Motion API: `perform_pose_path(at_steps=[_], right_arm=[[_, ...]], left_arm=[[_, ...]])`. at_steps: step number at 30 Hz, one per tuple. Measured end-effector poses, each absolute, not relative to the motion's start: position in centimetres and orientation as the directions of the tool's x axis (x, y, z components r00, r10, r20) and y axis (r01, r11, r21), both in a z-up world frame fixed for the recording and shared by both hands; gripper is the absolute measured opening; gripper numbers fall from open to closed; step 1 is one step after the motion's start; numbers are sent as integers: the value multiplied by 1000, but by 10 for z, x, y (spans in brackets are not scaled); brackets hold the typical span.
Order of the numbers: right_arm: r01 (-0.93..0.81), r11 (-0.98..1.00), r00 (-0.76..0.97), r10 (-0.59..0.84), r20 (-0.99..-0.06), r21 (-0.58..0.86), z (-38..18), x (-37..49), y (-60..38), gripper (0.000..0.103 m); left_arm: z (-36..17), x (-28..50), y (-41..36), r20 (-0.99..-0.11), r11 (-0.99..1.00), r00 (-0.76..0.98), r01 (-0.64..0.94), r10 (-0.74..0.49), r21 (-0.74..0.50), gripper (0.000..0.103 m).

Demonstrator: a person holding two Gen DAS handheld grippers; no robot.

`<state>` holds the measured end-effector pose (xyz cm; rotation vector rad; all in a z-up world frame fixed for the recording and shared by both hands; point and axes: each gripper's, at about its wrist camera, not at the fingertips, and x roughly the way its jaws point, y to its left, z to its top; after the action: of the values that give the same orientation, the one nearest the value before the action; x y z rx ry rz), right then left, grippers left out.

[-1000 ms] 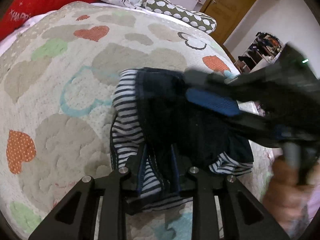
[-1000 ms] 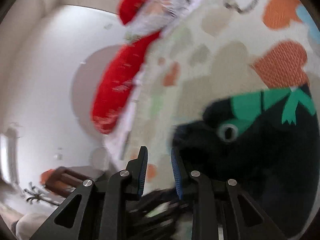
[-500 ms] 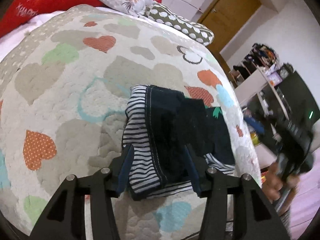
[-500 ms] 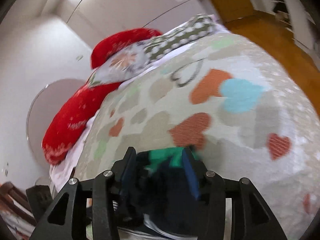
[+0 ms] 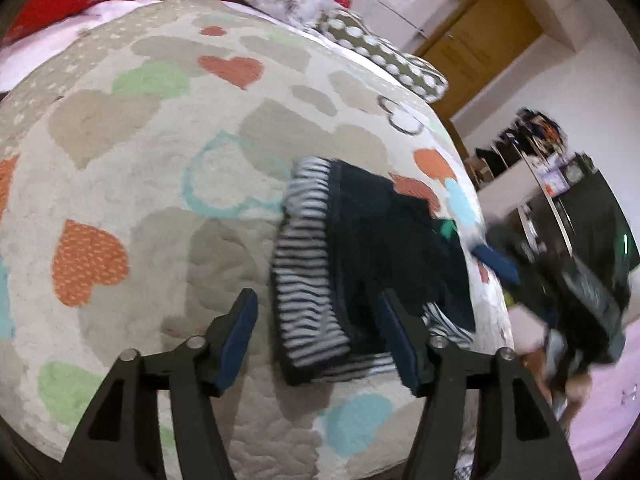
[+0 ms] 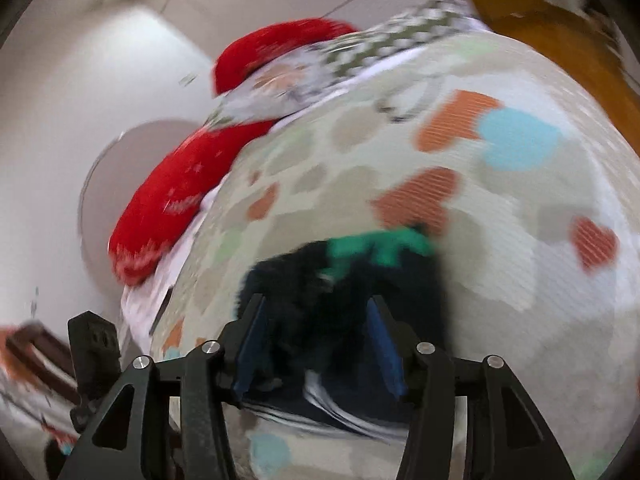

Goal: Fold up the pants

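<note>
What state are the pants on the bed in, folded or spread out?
Folded: the pants lie as a compact layered bundle on the quilt, striped lining showing along one edge.

— What colours do the pants (image 5: 372, 264) have?

— Dark navy, with a band of navy and white stripes, and a green bow shape (image 6: 380, 246). My tongs are black with blue pads (image 5: 236, 340).

— And the bedspread (image 5: 132, 184)?

— Cream, with hearts in orange, beige, pale green and light blue. Behind it lie a red pillow (image 6: 176, 196) and an olive pillow (image 5: 384, 60) with white dots.

right gripper (image 6: 316, 344) spread, pants (image 6: 344, 296) on quilt (image 6: 520, 240)
</note>
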<state>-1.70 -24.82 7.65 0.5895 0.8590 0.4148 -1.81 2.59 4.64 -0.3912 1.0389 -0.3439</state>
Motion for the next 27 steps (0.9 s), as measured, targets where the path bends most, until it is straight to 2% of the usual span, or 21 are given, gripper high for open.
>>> perform_pose_path(at_steps=[3, 5, 8, 10, 11, 12, 14, 21, 27], right_arm=[[-160, 842, 571, 505, -647, 516, 81, 9, -217, 59], [-196, 888, 532, 453, -715, 417, 70, 32, -191, 60], [-234, 899, 442, 438, -783, 371, 49, 46, -164, 60], [-278, 892, 422, 447, -788, 357, 44, 47, -151, 56], [-297, 886, 408, 454, -792, 355, 45, 46, -143, 38], [-296, 878, 395, 470, -789, 375, 46, 47, -139, 28], [-275, 863, 406, 503, -763, 423, 53, 45, -142, 21], [-215, 818, 452, 568, -688, 534, 95, 23, -176, 20], [-106, 822, 495, 531, -687, 559, 97, 12, -237, 21]], left_arm=[[47, -17, 8, -760, 905, 498, 150, -417, -398, 72], [43, -14, 0, -777, 928, 509, 167, -371, -333, 72], [31, -13, 0, -780, 917, 484, 171, -396, -360, 72], [26, -12, 2, -784, 916, 476, 159, -399, -369, 72], [22, -11, 3, -787, 913, 467, 153, -404, -378, 72], [21, -11, 4, -788, 911, 462, 151, -408, -383, 72], [25, -12, 5, -785, 909, 463, 146, -412, -391, 70], [61, -25, -23, -754, 893, 478, 238, -450, -382, 70], [78, -34, -46, -740, 879, 477, 296, -474, -373, 70]])
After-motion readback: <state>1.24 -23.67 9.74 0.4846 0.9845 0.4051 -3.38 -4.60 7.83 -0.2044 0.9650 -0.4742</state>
